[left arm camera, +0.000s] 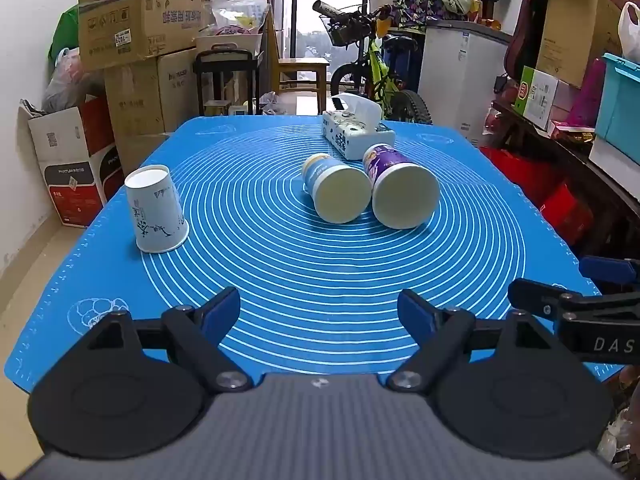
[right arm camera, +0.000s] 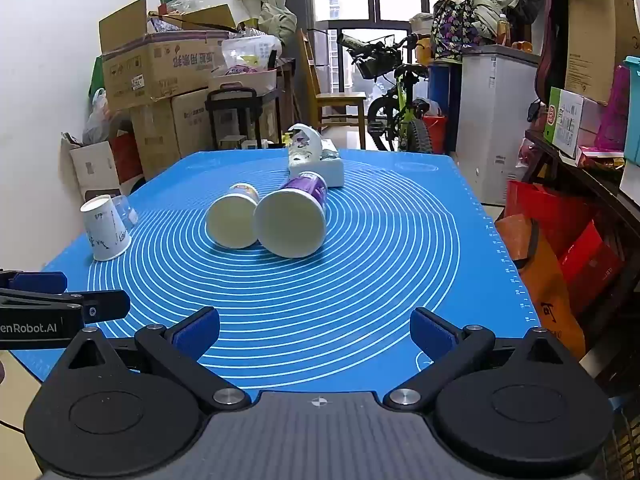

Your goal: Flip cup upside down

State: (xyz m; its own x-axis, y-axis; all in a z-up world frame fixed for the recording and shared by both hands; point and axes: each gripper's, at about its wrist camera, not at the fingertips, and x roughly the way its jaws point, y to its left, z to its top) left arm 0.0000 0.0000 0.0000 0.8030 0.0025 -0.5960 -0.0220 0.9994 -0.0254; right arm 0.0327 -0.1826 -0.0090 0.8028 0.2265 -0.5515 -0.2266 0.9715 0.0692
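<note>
A white paper cup (left arm camera: pixel 157 210) with dark drawings stands upside down, mouth on the blue mat (left arm camera: pixel 320 264), at the left; it also shows in the right wrist view (right arm camera: pixel 106 229). A blue-and-white cup (left arm camera: pixel 336 188) and a purple cup (left arm camera: pixel 400 186) lie on their sides mid-mat, mouths toward me. In the right wrist view the blue-and-white cup (right arm camera: pixel 234 222) and the purple cup (right arm camera: pixel 294 216) lie the same way. My left gripper (left arm camera: pixel 320 316) is open and empty above the near edge. My right gripper (right arm camera: pixel 316 334) is open and empty, also near the front edge.
A tissue box (left arm camera: pixel 356 136) sits behind the lying cups. Cardboard boxes (left arm camera: pixel 140 32) are stacked beyond the left edge, a bicycle (left arm camera: pixel 376 64) and a white cabinet (left arm camera: pixel 460 64) stand behind the table, and shelves with boxes (left arm camera: pixel 568 92) line the right side.
</note>
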